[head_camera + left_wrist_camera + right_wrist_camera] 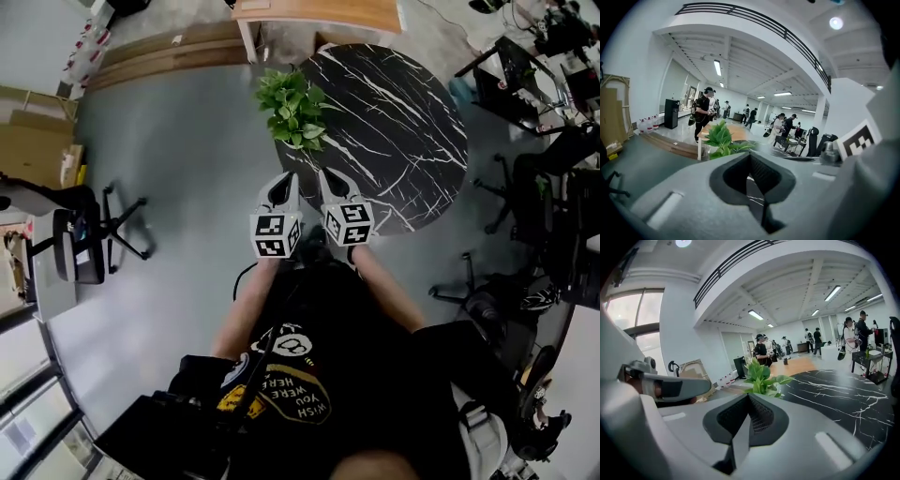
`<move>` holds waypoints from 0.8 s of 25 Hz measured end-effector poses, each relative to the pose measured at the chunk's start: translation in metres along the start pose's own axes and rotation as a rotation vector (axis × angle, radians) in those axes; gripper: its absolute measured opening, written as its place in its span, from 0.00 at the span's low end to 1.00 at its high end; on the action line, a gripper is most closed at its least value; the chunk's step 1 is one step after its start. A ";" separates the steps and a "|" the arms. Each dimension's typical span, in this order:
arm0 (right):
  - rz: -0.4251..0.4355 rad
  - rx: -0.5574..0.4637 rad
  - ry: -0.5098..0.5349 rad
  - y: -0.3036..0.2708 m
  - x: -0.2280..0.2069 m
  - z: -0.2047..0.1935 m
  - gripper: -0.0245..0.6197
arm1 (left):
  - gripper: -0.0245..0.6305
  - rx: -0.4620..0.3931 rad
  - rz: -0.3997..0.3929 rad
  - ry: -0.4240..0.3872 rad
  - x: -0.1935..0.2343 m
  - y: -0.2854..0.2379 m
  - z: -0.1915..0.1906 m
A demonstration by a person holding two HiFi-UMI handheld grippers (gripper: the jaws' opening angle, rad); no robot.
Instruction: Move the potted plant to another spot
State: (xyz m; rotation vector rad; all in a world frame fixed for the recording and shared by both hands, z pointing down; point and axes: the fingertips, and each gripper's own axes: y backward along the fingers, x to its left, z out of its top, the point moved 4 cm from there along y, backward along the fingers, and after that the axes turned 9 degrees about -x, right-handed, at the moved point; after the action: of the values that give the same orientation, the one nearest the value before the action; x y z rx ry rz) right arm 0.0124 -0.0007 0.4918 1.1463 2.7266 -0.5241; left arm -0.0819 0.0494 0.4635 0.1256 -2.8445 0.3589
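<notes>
The potted plant point(295, 108), a bushy green one, stands on the left rim of a round black marble table point(403, 131). Both grippers hover side by side just short of it, held in front of the person's chest and apart from the leaves. My left gripper point(281, 187) has its jaws together with nothing between them, and so does my right gripper point(336, 183). The left gripper view shows the plant point(719, 138) beyond the shut left gripper point(752, 157). The right gripper view shows the plant point(761, 376) and the table point(834, 394) past the shut right gripper point(750, 397).
A wooden desk point(319, 14) stands behind the table. An office chair point(84, 239) and cardboard boxes point(33, 141) are at the left, with more chairs and desks point(534, 178) at the right. People point(704, 110) walk in the far hall. Grey floor lies left of the table.
</notes>
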 end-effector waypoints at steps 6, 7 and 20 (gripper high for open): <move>0.047 -0.012 0.030 0.007 0.028 0.012 0.04 | 0.04 -0.036 -0.026 -0.020 -0.004 0.005 0.020; 0.058 -0.003 0.036 0.006 0.031 0.012 0.04 | 0.04 -0.037 -0.036 -0.020 -0.006 0.006 0.021; 0.089 -0.016 0.060 0.016 0.048 0.023 0.04 | 0.04 -0.056 -0.065 -0.048 -0.011 0.020 0.030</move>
State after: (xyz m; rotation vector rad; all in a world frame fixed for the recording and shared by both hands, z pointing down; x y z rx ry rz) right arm -0.0099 0.0337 0.4539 1.2932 2.7088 -0.4628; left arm -0.0809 0.0613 0.4282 0.2182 -2.8869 0.2662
